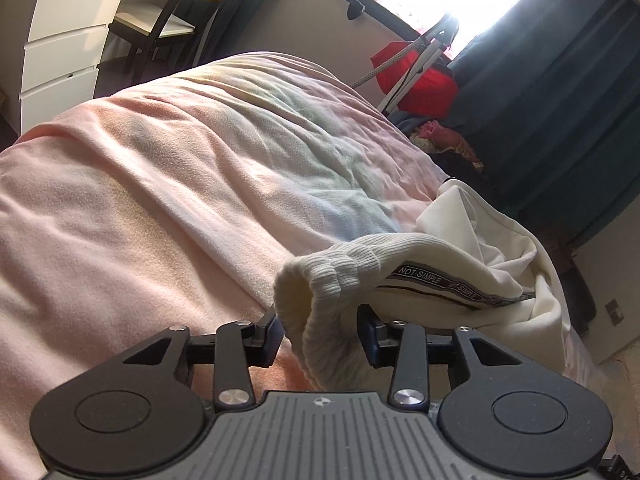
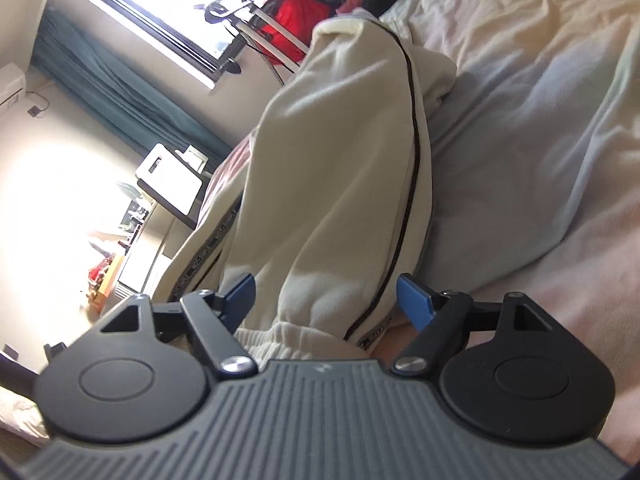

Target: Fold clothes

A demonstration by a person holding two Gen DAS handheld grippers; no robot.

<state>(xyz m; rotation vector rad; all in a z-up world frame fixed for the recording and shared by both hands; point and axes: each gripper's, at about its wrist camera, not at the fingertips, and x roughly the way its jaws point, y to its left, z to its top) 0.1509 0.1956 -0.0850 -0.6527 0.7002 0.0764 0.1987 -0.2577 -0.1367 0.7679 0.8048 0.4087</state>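
Cream sweatpants (image 1: pixel 460 280) with a "NOT SIMPLE" side tape lie on a pastel pink blanket (image 1: pixel 160 184) on the bed. In the left wrist view a ribbed ankle cuff (image 1: pixel 320 312) sits between the fingers of my left gripper (image 1: pixel 320 332), which is open around it. In the right wrist view the same sweatpants (image 2: pixel 328 168) stretch away along the bed edge, and their gathered waistband (image 2: pixel 288 340) lies between the blue fingers of my right gripper (image 2: pixel 324 300), which is open wide.
A white drawer chest (image 1: pixel 60 48) and a dark chair (image 1: pixel 160 28) stand beyond the bed's far left. A red bag (image 1: pixel 416 80), a clothes pile and teal curtains (image 1: pixel 560 100) are under the window. A small table (image 2: pixel 172 188) stands beside the bed.
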